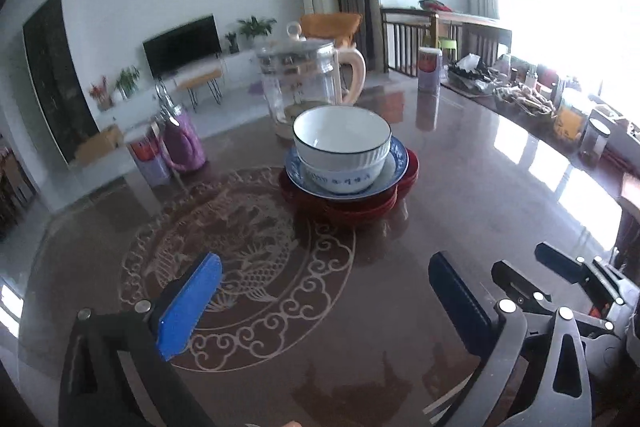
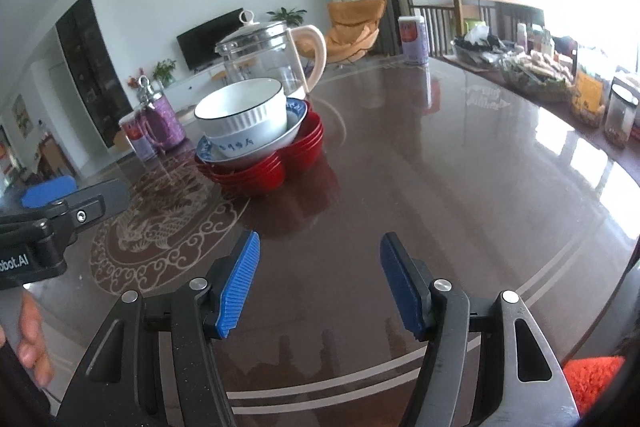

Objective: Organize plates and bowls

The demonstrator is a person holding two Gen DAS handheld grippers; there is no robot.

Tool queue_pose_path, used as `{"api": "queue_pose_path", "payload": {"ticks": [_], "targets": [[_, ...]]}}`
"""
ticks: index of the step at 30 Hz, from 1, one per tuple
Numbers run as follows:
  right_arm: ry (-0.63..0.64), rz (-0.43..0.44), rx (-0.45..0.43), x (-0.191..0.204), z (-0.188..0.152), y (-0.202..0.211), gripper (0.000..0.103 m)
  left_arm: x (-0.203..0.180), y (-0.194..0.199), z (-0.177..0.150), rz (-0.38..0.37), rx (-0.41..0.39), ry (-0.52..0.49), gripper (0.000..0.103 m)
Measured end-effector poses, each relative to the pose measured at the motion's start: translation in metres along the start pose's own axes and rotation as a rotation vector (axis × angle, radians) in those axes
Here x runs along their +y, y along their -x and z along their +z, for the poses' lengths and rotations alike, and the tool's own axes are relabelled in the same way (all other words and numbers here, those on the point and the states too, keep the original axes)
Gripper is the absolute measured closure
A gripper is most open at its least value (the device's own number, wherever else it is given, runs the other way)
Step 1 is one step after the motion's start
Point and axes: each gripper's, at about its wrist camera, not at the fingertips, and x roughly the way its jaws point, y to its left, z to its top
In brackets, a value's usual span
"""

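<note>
Tabletop [image 2: 460, 167] bears one stack [image 1: 347, 171] (two bowls, one plate, red dishes).

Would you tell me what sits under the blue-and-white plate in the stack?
Stacked red lobed dishes sit directly under the blue-and-white plate, resting on the table. Their insides are covered, so any contents stay unseen.

place: home living-dining room | signs: TV [image 1: 182, 45], plants [image 1: 256, 26], kettle [image 1: 304, 79] on dining table [image 1: 480, 187]

I see a glossy brown worktop [image 2: 460, 167]; red plates [image 2: 272, 167] rest directly on it, glass kettle [image 2: 268, 55] just behind them, purple jug [image 2: 160, 125] left.
</note>
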Motion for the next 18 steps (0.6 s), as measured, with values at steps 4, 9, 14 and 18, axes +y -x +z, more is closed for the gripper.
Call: {"api": "queue_pose_path", "payload": {"ticks": [4, 9, 14, 18], "targets": [[0.032, -0.049, -0.015, 0.008, 0.004, 0.007, 0.029, -0.001, -0.005, -0.01, -0.059, 0.057, 0.039, 0.0], [0.055, -0.084, -0.023, 0.007, 0.004, 0.008, 0.029, -0.008, -0.008, -0.02, -0.015, 0.075, 0.028, 0.0], [0.027, -0.1, -0.008, 0.0, 0.003, 0.004, 0.029, -0.005, 0.008, -0.018, 0.044, 0.01, 0.033, 0.0], [0.05, -0.131, -0.059, 0.003, 0.004, 0.014, 0.029, 0.01, 0.026, -0.015, 0.13, -0.051, 0.077, 0.0]]}}
